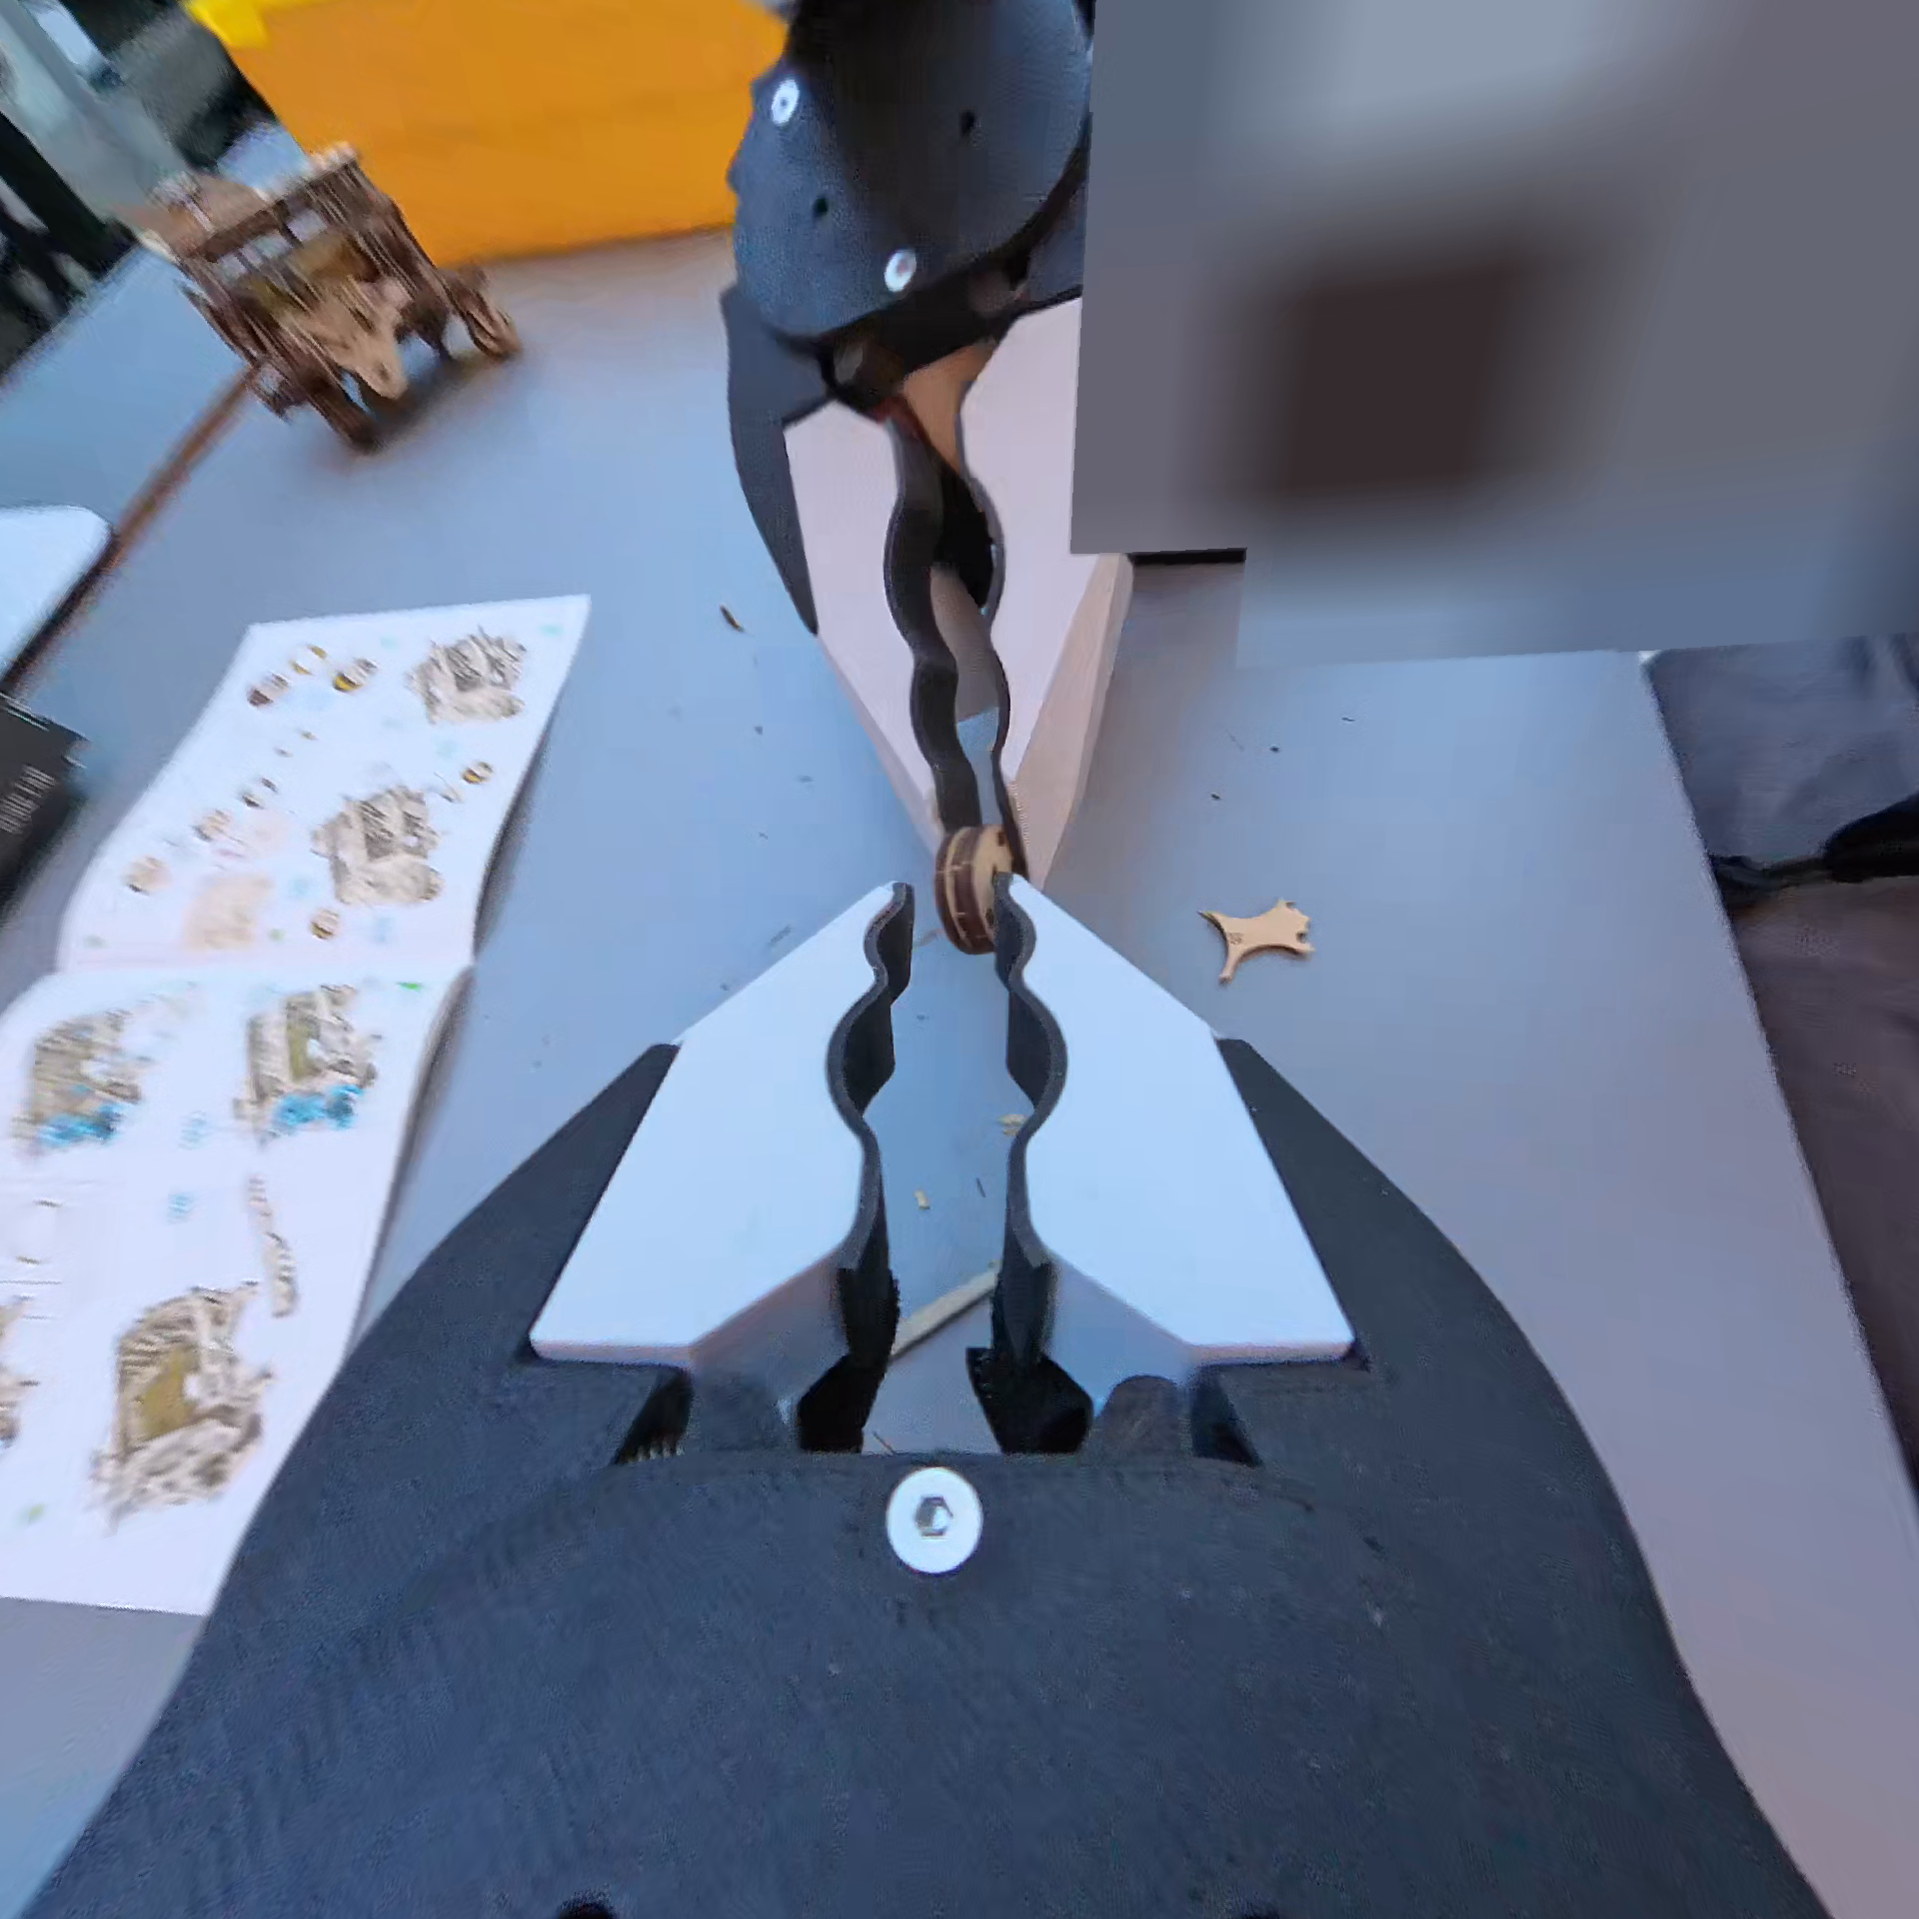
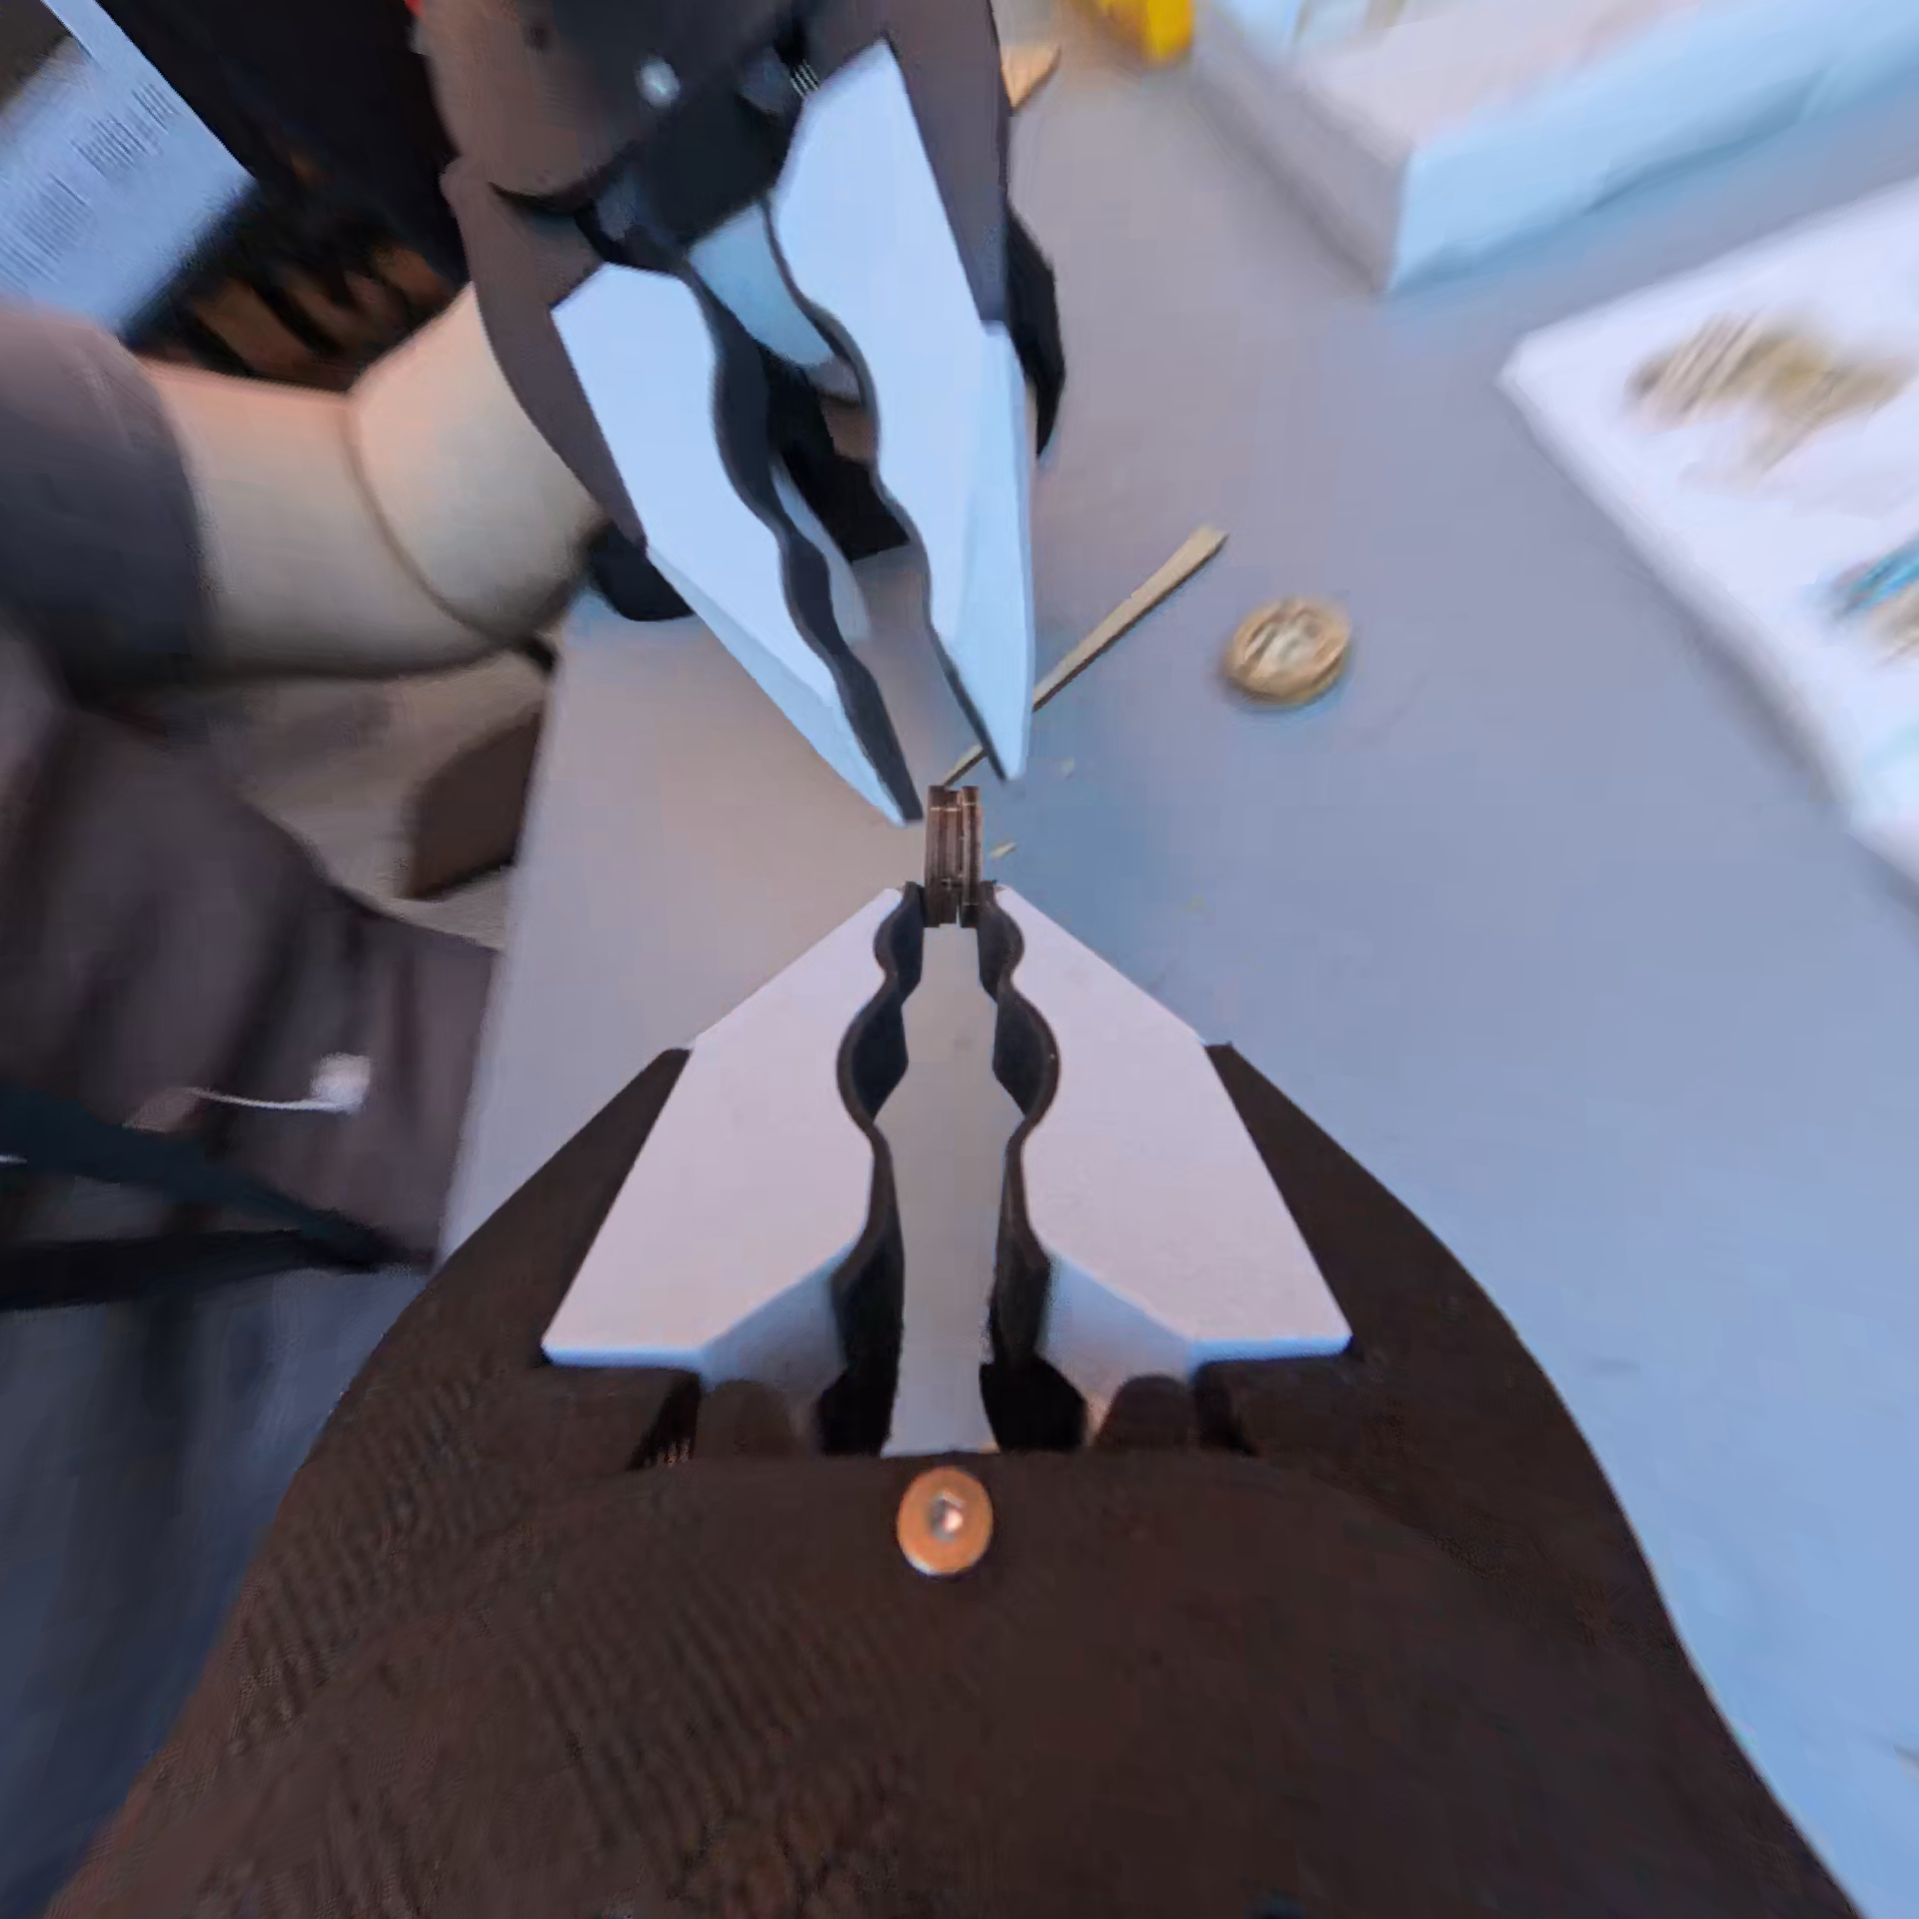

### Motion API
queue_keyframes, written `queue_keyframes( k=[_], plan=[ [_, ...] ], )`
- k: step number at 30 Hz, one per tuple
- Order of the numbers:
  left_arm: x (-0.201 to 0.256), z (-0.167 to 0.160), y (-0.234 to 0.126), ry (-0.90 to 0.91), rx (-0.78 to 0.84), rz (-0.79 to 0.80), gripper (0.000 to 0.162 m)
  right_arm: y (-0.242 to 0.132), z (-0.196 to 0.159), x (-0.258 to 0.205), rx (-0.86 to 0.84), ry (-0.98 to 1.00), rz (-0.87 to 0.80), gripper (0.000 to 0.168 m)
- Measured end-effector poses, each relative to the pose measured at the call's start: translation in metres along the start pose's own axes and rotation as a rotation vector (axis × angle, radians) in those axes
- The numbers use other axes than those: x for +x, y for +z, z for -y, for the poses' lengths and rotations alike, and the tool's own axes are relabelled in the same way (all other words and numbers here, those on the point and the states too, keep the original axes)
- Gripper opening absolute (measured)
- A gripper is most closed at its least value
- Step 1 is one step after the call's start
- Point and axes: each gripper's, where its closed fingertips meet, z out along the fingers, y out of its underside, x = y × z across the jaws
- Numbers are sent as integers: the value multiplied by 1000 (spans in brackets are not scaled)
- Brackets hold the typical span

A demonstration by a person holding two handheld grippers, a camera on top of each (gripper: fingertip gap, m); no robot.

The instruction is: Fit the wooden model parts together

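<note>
A small round wooden wheel (image 1: 968, 891) is pinched edge-on at the tips of my right gripper (image 2: 947, 906), just above the grey table; it also shows in the right wrist view (image 2: 953, 867). My right gripper (image 1: 976, 826) comes in from the far side in the left wrist view. My left gripper (image 1: 953, 895) faces it tip to tip with its jaws a little apart, and its right fingertip (image 1: 1005, 903) is at the wheel. In the right wrist view the left gripper (image 2: 955, 794) comes down from above, open, its tips on either side of the wheel's far edge.
A built wooden model cart (image 1: 332, 291) stands at the back left before a yellow box (image 1: 498, 114). An instruction sheet (image 1: 291, 987) lies on the left. A star-shaped wooden piece (image 1: 1257, 935), a thin wooden stick (image 2: 1101, 644) and a round wooden disc (image 2: 1288, 652) lie loose on the table (image 1: 1454, 1038). The tips of both grippers are at nearly the same place. It is some 7 cm from my right tips to the star-shaped wooden piece (image 1: 1257, 935).
</note>
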Motion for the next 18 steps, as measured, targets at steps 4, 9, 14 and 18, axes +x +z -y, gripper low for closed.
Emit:
queue_keyframes(
  k=[4,9,14,18],
  plan=[
    [-1,-11,-5,-83,-30,-60,12,15,-33,0,-152,247,139,8],
    [10,-23,17,-69,-90,-97,12,18,-33,9,-167,159,50,18],
    [5,-42,29,-40,-176,-52,7,1,-30,29,-162,74,-77,36],
    [-4,-34,24,-40,-132,-13,10,-10,-16,28,-98,-91,-106,19]
  ],
)
